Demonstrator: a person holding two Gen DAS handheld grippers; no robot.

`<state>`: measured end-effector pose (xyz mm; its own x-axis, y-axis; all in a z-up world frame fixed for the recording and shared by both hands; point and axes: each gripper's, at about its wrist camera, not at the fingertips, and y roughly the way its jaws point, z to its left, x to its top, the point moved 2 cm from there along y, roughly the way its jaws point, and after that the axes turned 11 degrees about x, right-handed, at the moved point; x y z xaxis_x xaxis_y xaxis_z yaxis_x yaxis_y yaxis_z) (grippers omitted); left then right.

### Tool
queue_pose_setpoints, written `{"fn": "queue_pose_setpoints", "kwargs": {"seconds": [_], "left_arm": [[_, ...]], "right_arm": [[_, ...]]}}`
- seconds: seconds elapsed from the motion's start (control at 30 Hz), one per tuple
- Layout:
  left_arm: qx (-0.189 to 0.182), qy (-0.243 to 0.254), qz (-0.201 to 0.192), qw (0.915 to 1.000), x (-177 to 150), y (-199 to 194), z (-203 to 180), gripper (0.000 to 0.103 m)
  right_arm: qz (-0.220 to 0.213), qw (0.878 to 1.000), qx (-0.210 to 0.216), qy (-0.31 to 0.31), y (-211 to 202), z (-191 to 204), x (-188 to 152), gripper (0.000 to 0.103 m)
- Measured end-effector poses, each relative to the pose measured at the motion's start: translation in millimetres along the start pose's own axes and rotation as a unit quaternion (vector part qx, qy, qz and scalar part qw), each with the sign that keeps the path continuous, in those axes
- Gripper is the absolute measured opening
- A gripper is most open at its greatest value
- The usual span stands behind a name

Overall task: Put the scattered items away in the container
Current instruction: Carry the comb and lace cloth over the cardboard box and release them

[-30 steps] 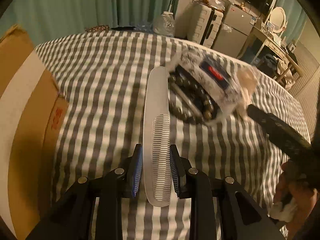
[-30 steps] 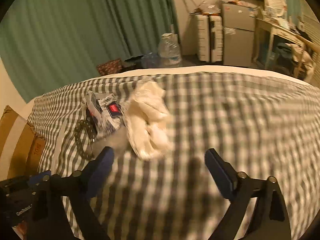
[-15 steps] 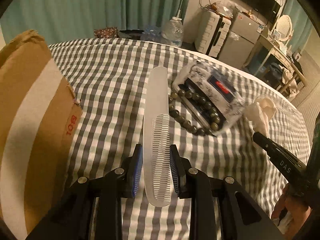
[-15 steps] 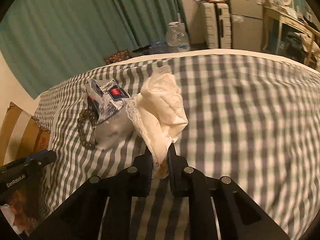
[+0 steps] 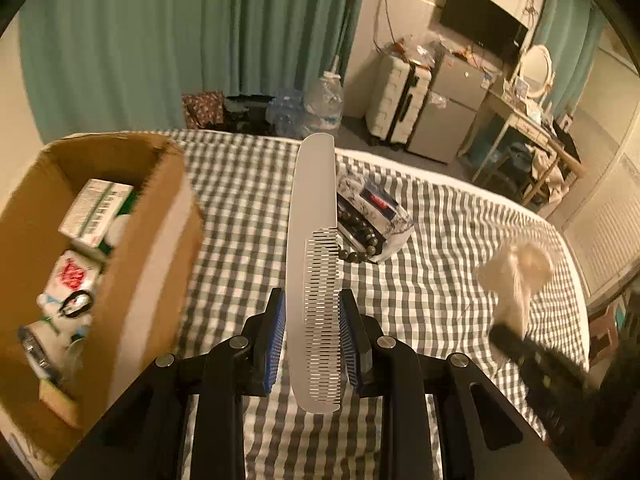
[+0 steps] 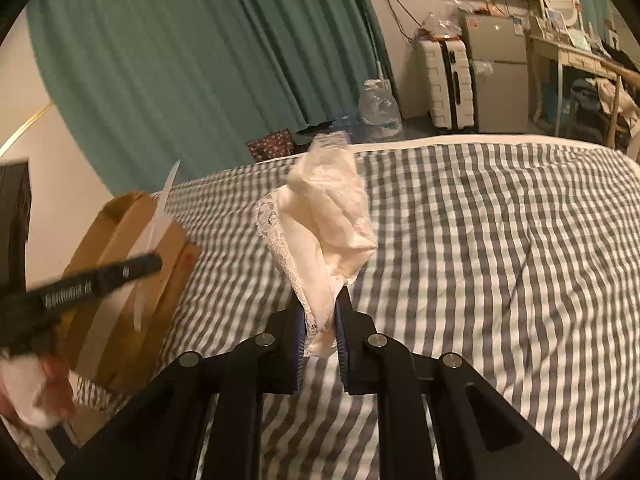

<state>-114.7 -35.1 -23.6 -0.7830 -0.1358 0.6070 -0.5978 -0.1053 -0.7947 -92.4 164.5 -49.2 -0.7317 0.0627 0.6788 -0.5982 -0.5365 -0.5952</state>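
A silver-grey comb point(image 5: 314, 240) and a cream, lace-edged cloth point(image 6: 324, 224) stand out against a grey-and-white checked bedspread point(image 6: 500, 240), beside a brown cardboard box point(image 5: 152, 240) with a pale stripe; teal curtains point(image 6: 192, 60) hang behind; claw pads point(image 5: 276, 336) are blue.

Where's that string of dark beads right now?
In the left wrist view the dark beads lie on the checked bedspread, against the patterned packet, just right of the held comb.
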Motion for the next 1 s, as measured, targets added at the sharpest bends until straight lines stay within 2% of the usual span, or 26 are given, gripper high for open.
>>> {"fn": "queue_pose_setpoints", "kwargs": {"seconds": [0.17,0.27,0.4,0.5,0.7,0.8,0.87,0.93,1.0], "left_arm": [[-0.006,-0.01,-0.023,0.9997,5.7,-34.2,18.0,0.027],[-0.004,-0.007,-0.047,0.9989,15.9,-55.9,33.7,0.027],[0.005,-0.008,-0.074,0.9972,29.4,-77.1,64.9,0.027],[0.024,-0.006,-0.089,0.9958,31.6,-85.5,91.3,0.027],[0.043,-0.01,-0.084,0.9955,32.5,-77.5,139.8,0.027],[0.055,-0.018,-0.074,0.9956,29.9,-61.7,166.3,0.027],[0.054,-0.029,-0.065,0.996,28.3,-49.4,183.0,0.027],[0.035,-0.042,-0.046,0.9974,27.1,-34.6,198.1,0.027],[0.041,-0.046,-0.04,0.9973,24.9,-24.5,206.7,0.027]], "right_arm": [[-0.012,1.0,0.008,-0.023,-16.4,42.2,-2.5,0.013],[-0.02,0.998,-0.01,-0.064,-24.3,78.5,1.2,0.013],[-0.023,0.995,0.008,-0.095,-23.8,122.7,9.1,0.013],[-0.024,0.991,-0.003,-0.135,-16.1,161.8,16.0,0.013],[-0.015,0.984,0.029,-0.175,14.1,228.7,19.4,0.013],[0.006,0.981,0.042,-0.191,36.1,253.4,17.4,0.013],[0.016,0.98,0.054,-0.191,52.1,261.3,20.9,0.013],[0.031,0.98,0.064,-0.187,72.9,266.9,23.5,0.013],[0.044,0.979,0.064,-0.188,92.1,269.9,25.8,0.013]]}}
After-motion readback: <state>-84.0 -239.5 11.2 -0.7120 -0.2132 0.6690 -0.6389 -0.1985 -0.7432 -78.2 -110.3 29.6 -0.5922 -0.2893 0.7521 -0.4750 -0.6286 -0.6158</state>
